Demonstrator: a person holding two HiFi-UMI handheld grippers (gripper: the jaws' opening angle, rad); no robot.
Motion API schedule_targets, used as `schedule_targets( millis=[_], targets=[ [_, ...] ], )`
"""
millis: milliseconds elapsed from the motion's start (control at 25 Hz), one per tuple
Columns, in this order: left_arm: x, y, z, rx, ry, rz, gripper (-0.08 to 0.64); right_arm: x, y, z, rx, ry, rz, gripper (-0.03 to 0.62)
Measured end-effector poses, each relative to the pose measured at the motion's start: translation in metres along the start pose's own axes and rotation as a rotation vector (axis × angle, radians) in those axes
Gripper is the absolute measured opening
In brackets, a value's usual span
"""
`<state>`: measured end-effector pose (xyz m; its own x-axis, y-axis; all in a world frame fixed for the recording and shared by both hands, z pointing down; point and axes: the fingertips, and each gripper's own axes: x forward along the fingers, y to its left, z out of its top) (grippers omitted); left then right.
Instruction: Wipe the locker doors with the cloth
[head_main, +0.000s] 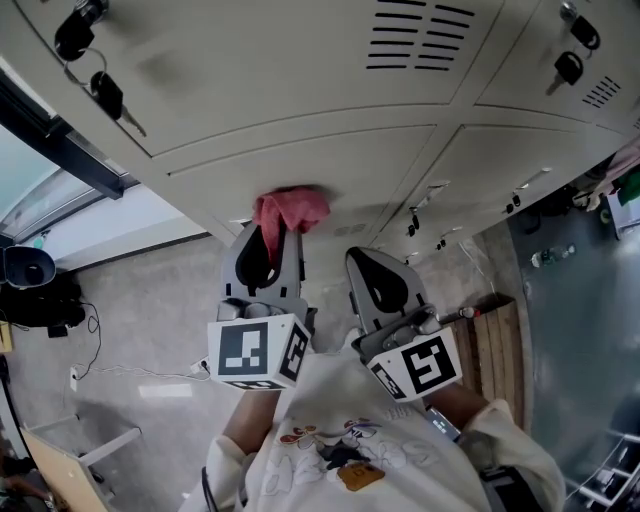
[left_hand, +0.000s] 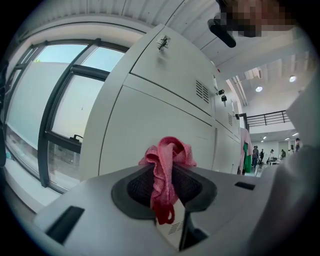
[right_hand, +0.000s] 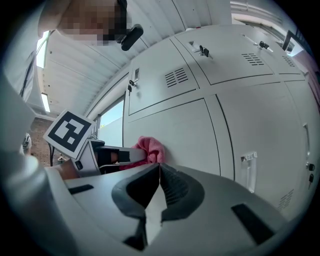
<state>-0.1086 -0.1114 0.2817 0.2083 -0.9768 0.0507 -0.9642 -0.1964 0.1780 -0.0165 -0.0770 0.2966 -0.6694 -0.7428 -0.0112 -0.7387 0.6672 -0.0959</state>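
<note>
My left gripper (head_main: 272, 232) is shut on a bunched pink cloth (head_main: 290, 211), and the cloth presses against a beige locker door (head_main: 300, 160) in the lower row. In the left gripper view the cloth (left_hand: 167, 170) hangs between the shut jaws with the door (left_hand: 150, 125) right behind it. My right gripper (head_main: 372, 268) hangs just right of the left one, shut with nothing in it, a little short of the lockers. From the right gripper view I see its closed jaws (right_hand: 159, 172), the cloth (right_hand: 148, 148) and the left gripper (right_hand: 112, 156) at the door (right_hand: 175, 135).
Keys (head_main: 105, 92) hang from locks on the upper locker doors at left, and more keys (head_main: 568, 68) at upper right. A window (left_hand: 45, 115) lies left of the lockers. Cables and a black object (head_main: 40, 290) sit on the floor at left. A wooden pallet (head_main: 497, 345) lies at right.
</note>
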Motion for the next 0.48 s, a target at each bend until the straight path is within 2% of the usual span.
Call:
schedule_targets(
  millis=[480],
  targets=[
    [-0.020,0.036,0.005,0.005,-0.001,0.067,0.100,0.020,0.027,-0.012,0.006,0.035,0.067,0.009]
  ],
)
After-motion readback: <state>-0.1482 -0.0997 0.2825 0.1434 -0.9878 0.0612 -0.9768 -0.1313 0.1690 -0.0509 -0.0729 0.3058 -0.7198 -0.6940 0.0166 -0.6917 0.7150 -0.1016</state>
